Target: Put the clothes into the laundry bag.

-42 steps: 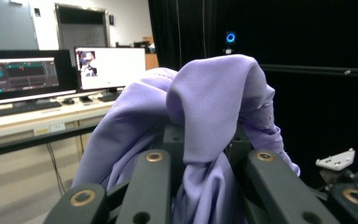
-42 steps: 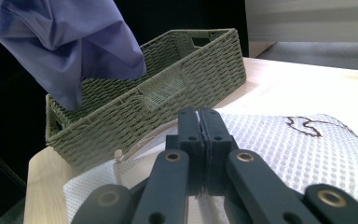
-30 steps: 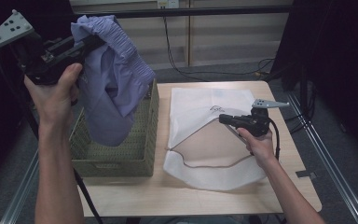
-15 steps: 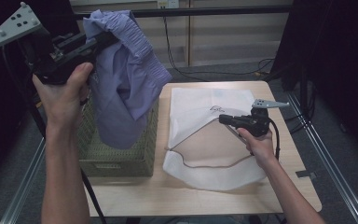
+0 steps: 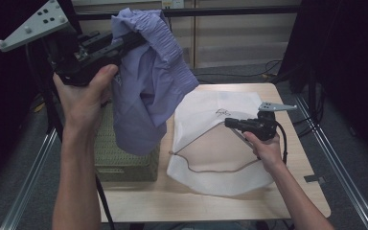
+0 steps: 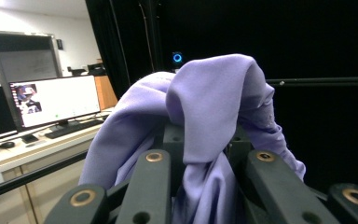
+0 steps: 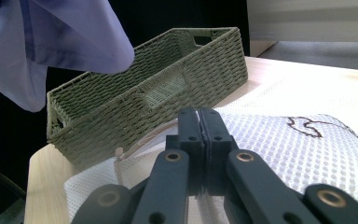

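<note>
Garment lifted clear of basket, bag held open, loading not yet done.
The left hand-held gripper [image 5: 124, 43] is clamped on the garment [image 5: 146, 91] above the basket [image 5: 124, 160] at the tabletop's [image 5: 172, 201] left edge; the right hand-held gripper [image 5: 230, 123] is clamped on the bag's [image 5: 211, 112] rim.

Left tool [image 5: 136, 40] raised high, jaws clamped; right tool [image 5: 231, 122] low, jaws closed.

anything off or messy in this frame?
Nothing damaged or spilled. The purple garment hangs bunched from the left gripper, high above the green wicker basket. The right gripper pinches the edge of the white mesh bag, holding its mouth open. The bag's lower edge overhangs the table slightly.
</note>
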The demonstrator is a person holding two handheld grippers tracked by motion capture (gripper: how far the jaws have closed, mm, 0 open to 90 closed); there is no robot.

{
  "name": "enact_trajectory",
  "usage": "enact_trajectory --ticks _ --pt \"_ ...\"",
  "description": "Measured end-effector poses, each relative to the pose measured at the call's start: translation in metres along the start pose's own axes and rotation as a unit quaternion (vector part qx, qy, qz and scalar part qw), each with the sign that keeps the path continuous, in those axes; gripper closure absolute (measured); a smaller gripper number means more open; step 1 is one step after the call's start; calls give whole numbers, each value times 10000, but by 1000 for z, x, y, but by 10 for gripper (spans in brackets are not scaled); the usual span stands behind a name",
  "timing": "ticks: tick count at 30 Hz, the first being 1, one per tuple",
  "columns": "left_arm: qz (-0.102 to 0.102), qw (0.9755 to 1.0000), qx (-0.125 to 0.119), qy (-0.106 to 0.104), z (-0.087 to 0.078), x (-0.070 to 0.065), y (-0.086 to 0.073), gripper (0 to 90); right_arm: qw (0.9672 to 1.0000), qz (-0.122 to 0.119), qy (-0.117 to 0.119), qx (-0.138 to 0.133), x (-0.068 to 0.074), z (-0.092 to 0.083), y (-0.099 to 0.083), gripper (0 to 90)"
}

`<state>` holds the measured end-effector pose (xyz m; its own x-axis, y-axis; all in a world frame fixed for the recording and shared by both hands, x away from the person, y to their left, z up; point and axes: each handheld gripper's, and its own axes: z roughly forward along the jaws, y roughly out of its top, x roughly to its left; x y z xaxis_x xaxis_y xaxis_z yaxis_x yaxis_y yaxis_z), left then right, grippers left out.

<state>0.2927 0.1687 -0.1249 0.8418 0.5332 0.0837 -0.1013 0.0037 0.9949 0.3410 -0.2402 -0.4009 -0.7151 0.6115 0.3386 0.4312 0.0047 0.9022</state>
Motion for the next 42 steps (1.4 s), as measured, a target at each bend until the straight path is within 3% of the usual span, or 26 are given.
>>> enact_trajectory --ticks 10,14,19,31,42 --pt "14 9995 138 -293 17 -17 -5 773 10000 28 11 -15 0 0 0 886" --pt "-37 9988 121 -481 22 -25 -12 773 10000 49 26 -2 0 0 0 887" --pt "-13 9983 151 -571 28 -34 -23 772 10000 32 32 -10 0 0 0 886" --pt "-48 9943 362 -1006 46 -58 -47 771 10000 42 37 -34 0 0 0 886" --pt "-254 9896 553 -1305 72 -70 -78 770 10000 25 52 1 1 0 0 886"
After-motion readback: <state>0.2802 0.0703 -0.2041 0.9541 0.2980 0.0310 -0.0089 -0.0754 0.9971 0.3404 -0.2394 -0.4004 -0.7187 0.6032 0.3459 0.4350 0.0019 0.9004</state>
